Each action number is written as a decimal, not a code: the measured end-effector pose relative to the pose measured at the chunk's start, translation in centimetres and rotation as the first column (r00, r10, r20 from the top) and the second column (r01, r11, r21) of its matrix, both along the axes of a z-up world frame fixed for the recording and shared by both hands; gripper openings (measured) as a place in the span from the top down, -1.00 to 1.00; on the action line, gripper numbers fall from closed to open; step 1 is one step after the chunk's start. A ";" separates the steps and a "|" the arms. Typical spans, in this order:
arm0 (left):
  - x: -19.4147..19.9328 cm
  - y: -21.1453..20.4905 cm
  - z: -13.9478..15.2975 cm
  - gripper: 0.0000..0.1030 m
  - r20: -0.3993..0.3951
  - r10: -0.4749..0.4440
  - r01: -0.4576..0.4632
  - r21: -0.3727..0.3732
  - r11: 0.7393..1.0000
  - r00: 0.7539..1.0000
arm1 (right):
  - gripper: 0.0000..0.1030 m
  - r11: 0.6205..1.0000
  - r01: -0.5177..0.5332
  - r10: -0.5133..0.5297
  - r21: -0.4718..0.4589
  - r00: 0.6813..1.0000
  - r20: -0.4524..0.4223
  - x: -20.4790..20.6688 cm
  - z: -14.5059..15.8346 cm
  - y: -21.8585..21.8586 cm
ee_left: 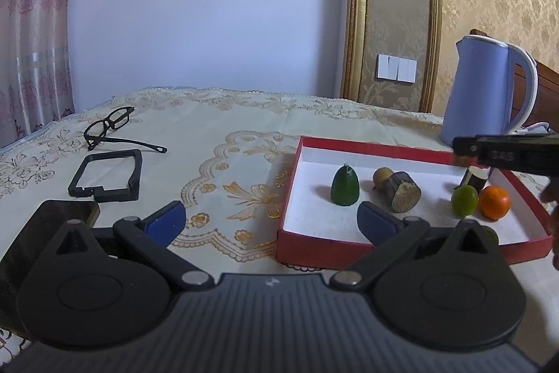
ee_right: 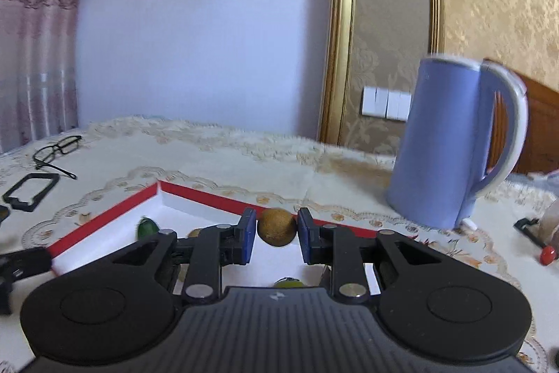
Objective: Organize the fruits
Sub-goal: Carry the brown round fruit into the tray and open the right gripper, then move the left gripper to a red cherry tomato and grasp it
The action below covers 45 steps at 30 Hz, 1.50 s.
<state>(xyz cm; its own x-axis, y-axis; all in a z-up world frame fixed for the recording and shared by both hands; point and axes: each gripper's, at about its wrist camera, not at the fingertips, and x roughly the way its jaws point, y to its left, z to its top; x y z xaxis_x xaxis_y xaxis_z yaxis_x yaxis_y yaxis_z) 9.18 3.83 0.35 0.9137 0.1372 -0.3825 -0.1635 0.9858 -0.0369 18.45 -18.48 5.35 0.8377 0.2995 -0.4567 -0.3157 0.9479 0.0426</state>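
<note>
right gripper [ee_right: 276, 238] jaws close around the brown fruit [ee_right: 277, 227] above the red box [ee_right: 104, 219], contact unclear; placing step, next lower and let go. left gripper [ee_left: 270, 221] spread wide, empty.

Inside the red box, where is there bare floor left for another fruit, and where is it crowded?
In the red box, the white floor is bare along the left wall beside the green fruit, and along the near wall. The far strip behind the log slice is also free. The right corner is crowded: lime, orange and a small dark piece.
</note>
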 end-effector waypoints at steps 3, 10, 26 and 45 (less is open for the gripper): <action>0.0 0.1 -0.1 -1.00 -0.003 0.001 -0.001 -0.003 1.000 1.000 | 0.03 0.999 0.029 -0.029 -0.017 0.999 -0.040 -0.6 -0.1 -0.1; 0.4 0.3 -0.2 -1.00 -0.022 0.004 -0.004 -0.017 1.000 1.000 | -0.62 0.999 0.007 -0.003 -0.042 0.995 0.100 -9.9 0.4 -0.4; 0.4 0.7 -0.2 -1.00 -0.028 0.022 -0.023 -0.032 0.999 0.999 | -0.73 0.879 0.010 0.081 -0.477 0.982 0.171 -12.7 -2.8 6.7; -0.2 0.8 -0.2 -1.00 -0.076 -0.068 0.062 -0.077 0.995 0.995 | -0.78 0.998 0.053 -0.052 -0.040 0.998 0.023 -13.4 -0.5 -0.7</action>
<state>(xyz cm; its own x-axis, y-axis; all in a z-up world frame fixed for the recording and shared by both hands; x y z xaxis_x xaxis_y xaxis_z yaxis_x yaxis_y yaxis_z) 8.96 4.58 0.11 0.8866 0.0464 -0.4601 -0.1040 0.9895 -0.1007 5.09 -19.18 4.83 0.8616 0.2365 -0.4491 -0.2659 0.9640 -0.0024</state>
